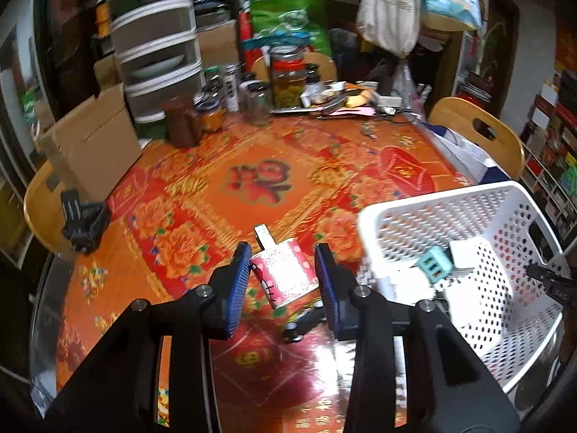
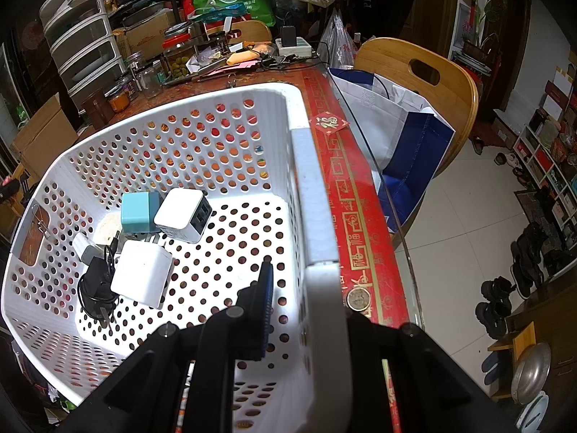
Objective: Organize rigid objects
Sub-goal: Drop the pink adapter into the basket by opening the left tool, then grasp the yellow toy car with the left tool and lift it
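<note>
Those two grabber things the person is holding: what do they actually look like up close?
Both look alike. The left gripper has two flat fingers faced with ribbed blue pads, carried on angular matte-black arms joined by round silver pins. The right gripper shows the same black frame, silver pins and one ribbed blue pad; its other finger is hidden. No cables, sleeves or markings are visible.

Table (image 1: 202,166), red-orange floral cloth. On it: white basket (image 1: 432,213), pink charger (image 1: 285,274), jars (image 1: 202,115), cardboard box (image 1: 93,144), coin (image 2: 359,298).

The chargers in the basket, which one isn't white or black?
The teal charger, at the far end of the white basket, beside a white charger; the rest are white or black.
</note>
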`<act>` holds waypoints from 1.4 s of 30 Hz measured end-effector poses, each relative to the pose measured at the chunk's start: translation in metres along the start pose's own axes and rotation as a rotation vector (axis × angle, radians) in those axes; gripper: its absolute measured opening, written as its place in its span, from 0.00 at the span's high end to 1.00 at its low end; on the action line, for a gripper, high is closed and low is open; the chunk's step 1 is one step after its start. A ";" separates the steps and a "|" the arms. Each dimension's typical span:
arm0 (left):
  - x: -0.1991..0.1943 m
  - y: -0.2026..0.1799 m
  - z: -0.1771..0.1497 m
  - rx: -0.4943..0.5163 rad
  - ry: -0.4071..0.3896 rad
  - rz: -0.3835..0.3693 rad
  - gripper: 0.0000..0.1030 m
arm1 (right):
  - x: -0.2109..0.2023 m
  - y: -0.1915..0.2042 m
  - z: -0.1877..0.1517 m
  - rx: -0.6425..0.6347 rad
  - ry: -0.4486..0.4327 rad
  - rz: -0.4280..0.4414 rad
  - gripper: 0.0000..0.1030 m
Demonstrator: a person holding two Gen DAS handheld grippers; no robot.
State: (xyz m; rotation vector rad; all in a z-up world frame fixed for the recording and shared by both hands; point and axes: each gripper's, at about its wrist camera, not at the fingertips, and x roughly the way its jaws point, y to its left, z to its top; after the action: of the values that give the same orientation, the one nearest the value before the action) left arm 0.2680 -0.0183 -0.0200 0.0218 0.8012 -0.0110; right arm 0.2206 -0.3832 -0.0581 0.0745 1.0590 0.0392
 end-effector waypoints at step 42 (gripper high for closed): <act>0.093 0.058 -0.067 0.021 0.242 -0.180 0.01 | 0.001 0.003 -0.001 -0.012 0.003 0.002 0.84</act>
State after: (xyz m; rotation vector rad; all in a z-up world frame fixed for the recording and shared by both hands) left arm 0.2858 0.0416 -0.1318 -0.0300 1.0426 -0.1896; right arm 0.2203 -0.3800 -0.0595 0.0648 1.0617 0.0470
